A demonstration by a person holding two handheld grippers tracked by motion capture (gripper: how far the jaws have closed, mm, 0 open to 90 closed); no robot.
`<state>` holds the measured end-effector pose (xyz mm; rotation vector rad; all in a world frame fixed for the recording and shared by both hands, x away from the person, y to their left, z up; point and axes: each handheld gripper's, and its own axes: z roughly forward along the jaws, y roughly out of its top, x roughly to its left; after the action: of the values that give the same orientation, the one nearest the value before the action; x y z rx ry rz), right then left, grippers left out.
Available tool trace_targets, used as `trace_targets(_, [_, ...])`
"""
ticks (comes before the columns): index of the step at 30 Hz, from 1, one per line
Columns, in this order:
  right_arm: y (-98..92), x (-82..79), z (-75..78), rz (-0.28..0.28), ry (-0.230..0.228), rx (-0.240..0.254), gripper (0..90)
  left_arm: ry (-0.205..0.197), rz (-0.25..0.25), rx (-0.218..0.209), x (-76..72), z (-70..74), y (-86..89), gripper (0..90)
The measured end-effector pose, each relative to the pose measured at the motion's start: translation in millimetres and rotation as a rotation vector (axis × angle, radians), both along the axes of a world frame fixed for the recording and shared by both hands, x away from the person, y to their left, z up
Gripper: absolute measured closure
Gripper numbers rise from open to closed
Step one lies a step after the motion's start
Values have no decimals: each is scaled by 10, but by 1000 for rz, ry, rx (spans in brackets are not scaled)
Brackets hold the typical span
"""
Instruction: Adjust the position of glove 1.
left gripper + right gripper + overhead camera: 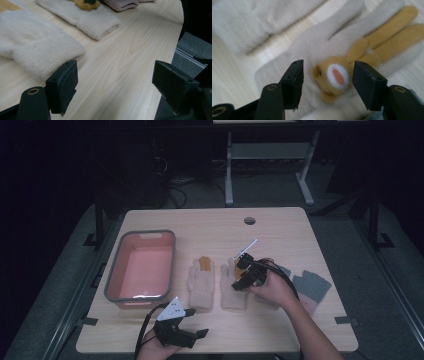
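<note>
Overhead, from the high view: right gripper (243,276) set down over the right cream glove (234,287), the one lying just right of the left cream glove (201,284) near the table's (280,230) middle. Pink bin (141,266) standing at the left, well apart from that glove; grey gloves (311,285) lying beyond the right hand. Left gripper (192,336) parked at the near edge, just short of the left glove's cuff. Risk judged from here: a long carry to the bin with a limp glove dragging over its neighbour and pulling it askew.

Next, the left gripper view: jaws standing wide apart, nothing between them but bare wood; cuff of the left cream glove (37,52) lying just beside the left pad. Likely hazard: a careless nudge forward bunching that cuff.

Lastly, the right gripper view: jaws apart, flanking the tan bear face (334,76) sewn on the right cream glove (312,40), pads not yet touching it. Possible trouble: closing on the raised bear alone, pinching only the trim so the glove swings or slips free on the lift; closing too shallow, catching the top layer only.
</note>
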<state>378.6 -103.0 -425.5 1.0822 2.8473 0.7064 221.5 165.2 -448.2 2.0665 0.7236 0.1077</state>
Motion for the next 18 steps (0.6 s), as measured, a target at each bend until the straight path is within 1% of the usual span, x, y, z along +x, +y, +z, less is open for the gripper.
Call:
trace_targets(1, [6, 2, -17, -3, 1, -12, 436, 0, 0, 0, 0, 0, 0, 207])
trace_targets(2, [6, 2, -17, -3, 1, -12, 436, 0, 0, 0, 0, 0, 0, 207])
trace_targets(6, [25, 11, -103, -19, 6, -43, 462, 1, 0, 0, -4, -1, 1, 207])
trace_targets(8, [27, 11, -115, -23, 3, -49, 464, 1, -1, 1, -4, -2, 1, 207])
trace_targets(13, [43, -7, -143, -28, -14, -73, 489, 1, -2, 1, -4, 0, -2, 207])
trace_targets(14, [56, -12, -151, -28, -13, -84, 496, 1, -2, 2, -4, -1, -4, 207])
trace_targets(16, [92, -30, -160, -23, -37, -114, 508, 2, -2, -1, -11, -3, -12, 207])
trace_targets(18, [112, -44, -159, -24, -44, -124, 521, 2, -3, -1, -12, -3, -13, 207])
